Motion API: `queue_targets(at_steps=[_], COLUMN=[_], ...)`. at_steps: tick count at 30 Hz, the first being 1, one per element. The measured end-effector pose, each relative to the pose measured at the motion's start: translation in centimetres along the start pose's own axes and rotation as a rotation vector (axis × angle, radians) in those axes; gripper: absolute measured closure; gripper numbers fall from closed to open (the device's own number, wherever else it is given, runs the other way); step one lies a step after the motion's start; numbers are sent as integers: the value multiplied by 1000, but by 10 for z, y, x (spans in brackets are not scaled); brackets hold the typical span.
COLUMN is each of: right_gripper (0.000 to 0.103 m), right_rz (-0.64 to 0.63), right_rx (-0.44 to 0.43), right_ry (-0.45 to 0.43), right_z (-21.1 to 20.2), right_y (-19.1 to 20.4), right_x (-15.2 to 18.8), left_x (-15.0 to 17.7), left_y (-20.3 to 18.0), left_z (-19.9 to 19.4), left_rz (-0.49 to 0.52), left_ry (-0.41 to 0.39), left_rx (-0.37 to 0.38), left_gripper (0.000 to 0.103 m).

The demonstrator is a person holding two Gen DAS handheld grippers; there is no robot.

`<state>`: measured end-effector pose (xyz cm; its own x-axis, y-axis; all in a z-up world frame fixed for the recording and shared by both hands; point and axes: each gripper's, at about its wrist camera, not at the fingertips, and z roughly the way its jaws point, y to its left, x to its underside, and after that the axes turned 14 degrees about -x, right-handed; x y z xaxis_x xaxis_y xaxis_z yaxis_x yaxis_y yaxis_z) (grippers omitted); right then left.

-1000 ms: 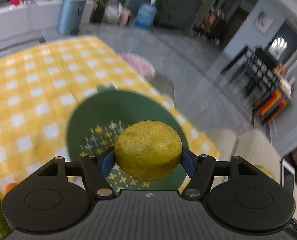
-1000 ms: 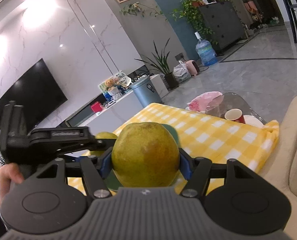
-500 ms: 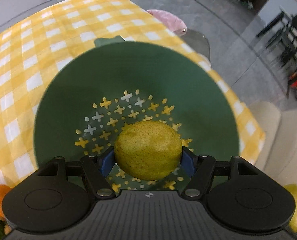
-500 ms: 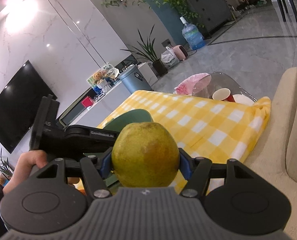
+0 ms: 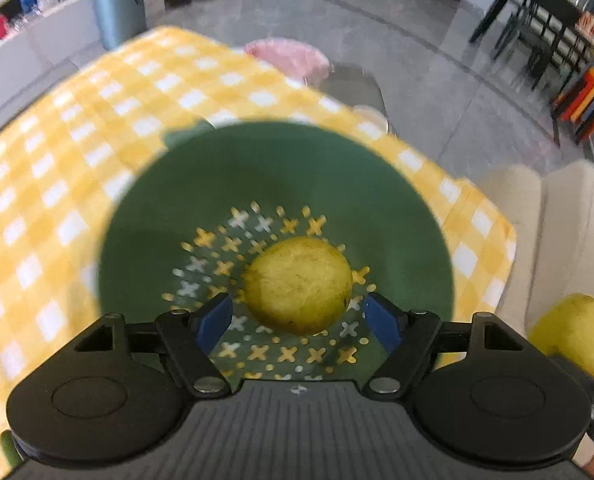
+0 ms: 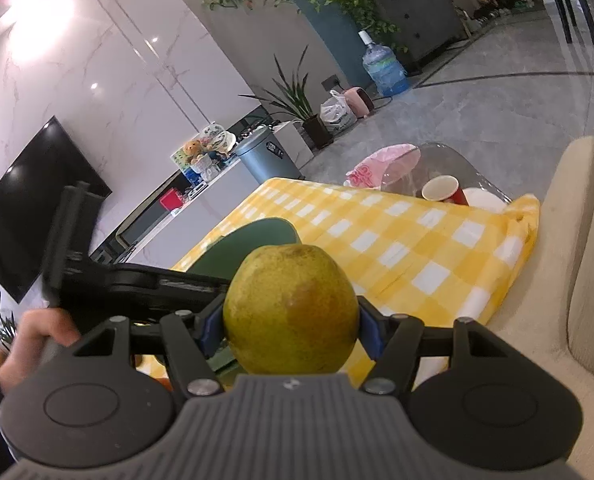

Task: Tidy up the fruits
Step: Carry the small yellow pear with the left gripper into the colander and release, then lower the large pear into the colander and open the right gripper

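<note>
The left gripper [image 5: 297,316] is opening, and its blue pads are off the lemon [image 5: 298,285] – the lemon sits in the middle of the green bowl [image 5: 225,168]. Lift that gripper straight up so nothing bumps the lemon. The right gripper [image 6: 291,330] squeezes a pear [image 6: 291,308] just beside the bowl – it likely goes in next, gently.

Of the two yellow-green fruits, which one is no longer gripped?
The fruit in the green colander: the left gripper is opening, its pads clear of it. The other fruit sits clamped in the right gripper.
</note>
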<state>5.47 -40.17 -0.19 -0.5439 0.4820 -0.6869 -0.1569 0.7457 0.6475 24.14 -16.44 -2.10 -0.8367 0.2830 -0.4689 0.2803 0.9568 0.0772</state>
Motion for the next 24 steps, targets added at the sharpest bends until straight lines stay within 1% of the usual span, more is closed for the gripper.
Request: queue_targets(at_steps=[3, 5, 7, 11, 14, 15, 16, 17, 19, 21, 24], right_gripper=[41, 41, 41, 41, 41, 41, 41, 41, 41, 41, 41], right_rz=[-17, -41, -86, -189, -255, -277, -298, -321, -308, -274, -220], right_rx=[-21, -32, -40, -42, -50, -51, -53, -50, -15, 21, 84], right_ry=[-1, -7, 5, 83, 218, 271, 314, 380, 481, 582, 670], right_z=[-1, -3, -2, 11, 35, 45, 54, 69, 94, 124, 160], right_y=[7, 17, 28, 58, 82, 90, 95, 101, 106, 104, 96], right_x=[-9, -18, -28, -47, -55, -55, -54, -52, -49, -46, -44], left_x=[8, 21, 36, 74, 102, 110, 117, 122, 132, 138, 139], left_y=[23, 45, 64, 90, 98, 100, 102, 105, 109, 112, 117], left_z=[-27, -44, -58, -75, -72, -69, -67, -64, -60, -60, -59], left_rz=[-76, -167, -251, -381, -427, -437, -445, -454, -468, -463, -462], left_ry=[-59, -99, -135, -194, -203, -208, -209, -204, -199, -210, -216], left_rx=[36, 54, 45, -2, -70, -77, -72, -56, -20, 1, 15], left_gripper=[13, 13, 13, 13, 13, 13, 13, 13, 14, 14, 13])
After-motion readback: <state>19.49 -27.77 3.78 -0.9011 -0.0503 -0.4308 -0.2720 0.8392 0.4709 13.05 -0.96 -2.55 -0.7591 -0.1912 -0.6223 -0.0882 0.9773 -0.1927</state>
